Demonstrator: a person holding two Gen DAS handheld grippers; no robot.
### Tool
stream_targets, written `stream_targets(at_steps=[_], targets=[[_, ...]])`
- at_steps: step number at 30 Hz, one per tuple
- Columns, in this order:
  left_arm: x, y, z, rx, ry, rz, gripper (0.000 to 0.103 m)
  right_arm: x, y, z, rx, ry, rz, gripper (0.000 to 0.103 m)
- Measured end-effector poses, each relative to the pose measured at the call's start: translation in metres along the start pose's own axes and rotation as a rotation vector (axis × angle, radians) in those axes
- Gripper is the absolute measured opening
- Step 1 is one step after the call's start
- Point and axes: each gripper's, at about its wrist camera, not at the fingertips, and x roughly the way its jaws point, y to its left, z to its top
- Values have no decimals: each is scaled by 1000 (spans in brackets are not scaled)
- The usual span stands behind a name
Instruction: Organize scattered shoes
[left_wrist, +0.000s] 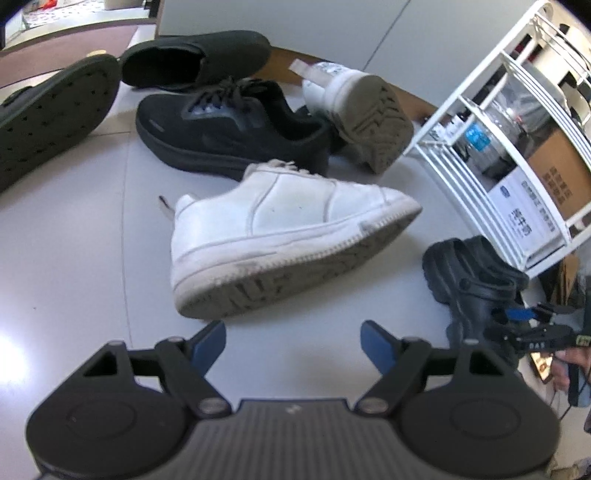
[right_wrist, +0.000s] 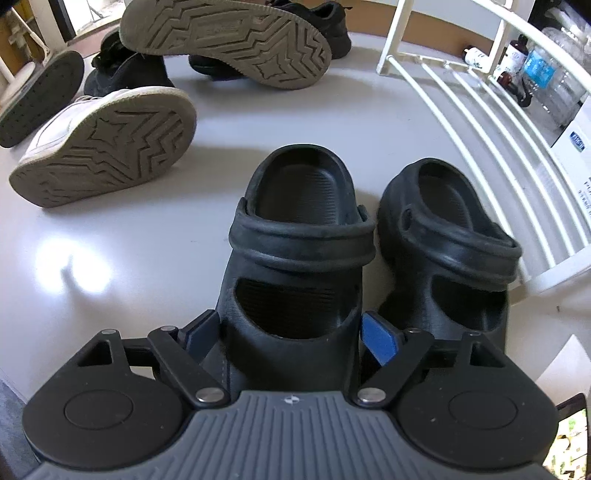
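Observation:
In the left wrist view my left gripper (left_wrist: 293, 341) is open and empty just short of a white sneaker (left_wrist: 280, 236) lying on its side. Behind it lie a black lace-up sneaker (left_wrist: 229, 125), a second white sneaker (left_wrist: 362, 110) tipped up, a black slip-on (left_wrist: 192, 59) and a dark shoe sole-up (left_wrist: 48, 114). In the right wrist view my right gripper (right_wrist: 293, 338) has its blue pads either side of the toe of a black clog (right_wrist: 295, 266), touching or nearly so. Its mate (right_wrist: 443, 240) stands upright right beside it.
A white wire shoe rack (right_wrist: 480, 122) stands on the right, next to the clogs, and shows too in the left wrist view (left_wrist: 491, 122). Bottles (right_wrist: 543, 74) and boxes (left_wrist: 554, 173) sit behind it. The white floor (left_wrist: 74, 258) runs out to the left.

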Motion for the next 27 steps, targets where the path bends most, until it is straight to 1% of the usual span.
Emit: stream_targets(at_steps=[3,6,7,9,14,17,18,19,20,23,27], targets=[[1,2,1,-14,-3,-3,80,-8,2,1,-1,-18,-13,84],[-2,5,5,-16,-24,0,78,-17,4,3,-3,-35,-26,82],[-5,6,7,-10,-41,9,78,-19,4,3,-3,-41,-31,82],[-15,11,16,16,-99,56,78,-25,6,4,-4,-53,-39,83],[-16,25,32,-6,-127,89,78,-38,11,8,-6,-92,-48,83],[-8,28,40,-5,-140,112,73,-44,15,10,-12,-121,-40,83],[-5,28,43,-5,-142,118,68,-46,17,11,-17,-130,-36,83],[-3,28,45,-4,-143,122,66,-48,18,12,-22,-139,-33,83],[-2,27,46,-1,-143,124,65,-48,19,13,-23,-141,-27,83],[5,25,47,16,-139,126,59,-50,24,16,-36,-149,1,83],[13,27,47,10,-118,124,45,-52,36,16,-99,-159,18,83]])
